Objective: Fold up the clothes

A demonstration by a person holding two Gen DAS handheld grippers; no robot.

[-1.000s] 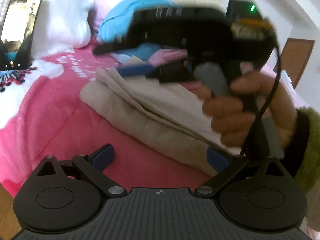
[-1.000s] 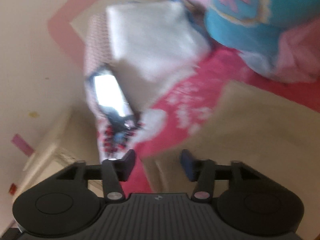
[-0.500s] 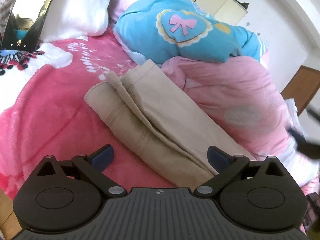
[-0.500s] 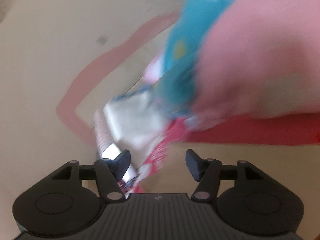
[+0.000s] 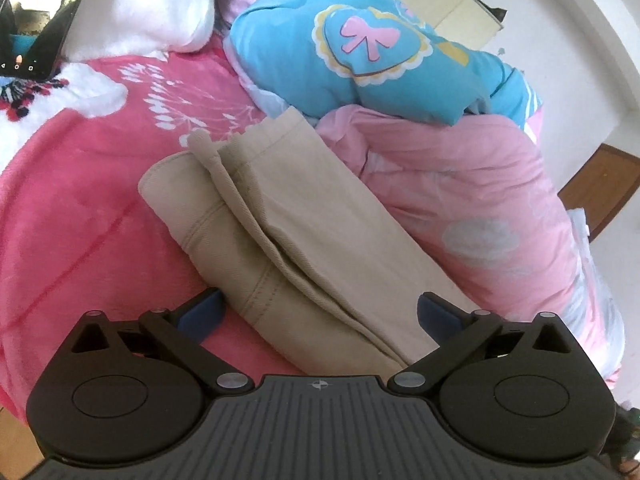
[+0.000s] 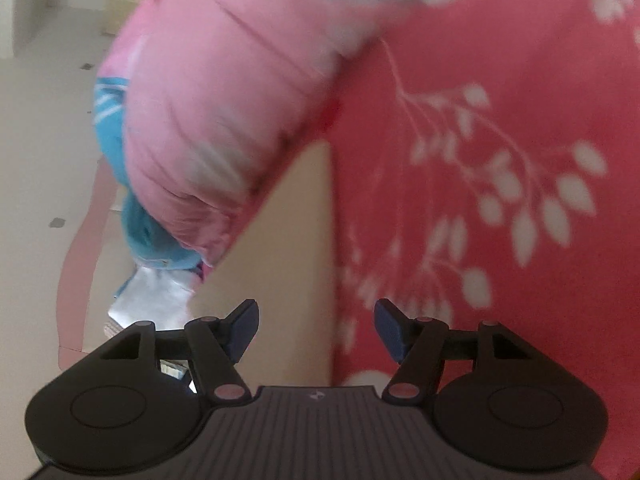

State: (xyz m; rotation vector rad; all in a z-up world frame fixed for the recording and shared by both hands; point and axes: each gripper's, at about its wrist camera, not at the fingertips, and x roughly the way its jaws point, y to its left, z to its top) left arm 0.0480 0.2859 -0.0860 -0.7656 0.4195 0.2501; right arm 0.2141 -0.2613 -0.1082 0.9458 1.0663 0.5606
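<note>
Folded beige trousers (image 5: 288,232) lie slantwise on the red blanket (image 5: 80,200). My left gripper (image 5: 319,310) hangs open just above their near end, its blue pads wide on either side and not touching the cloth. The right wrist view is blurred and rolled. There my right gripper (image 6: 317,322) has its jaws opening, with nothing gripped. An edge of the beige trousers (image 6: 292,248) runs up from between its fingers, beside the red blanket (image 6: 500,120).
A pink quilt (image 5: 460,200) bulges along the trousers' far side, with a blue garment (image 5: 360,60) bearing a pink bow on top. A white pillow (image 5: 152,8) and a phone (image 5: 36,28) sit at the far left. A brown door (image 5: 596,192) stands at the right.
The right gripper and the hand holding it have left the left wrist view. The right view swung and rolled from the pillow and phone to the trousers' other end, its jaws widening.
</note>
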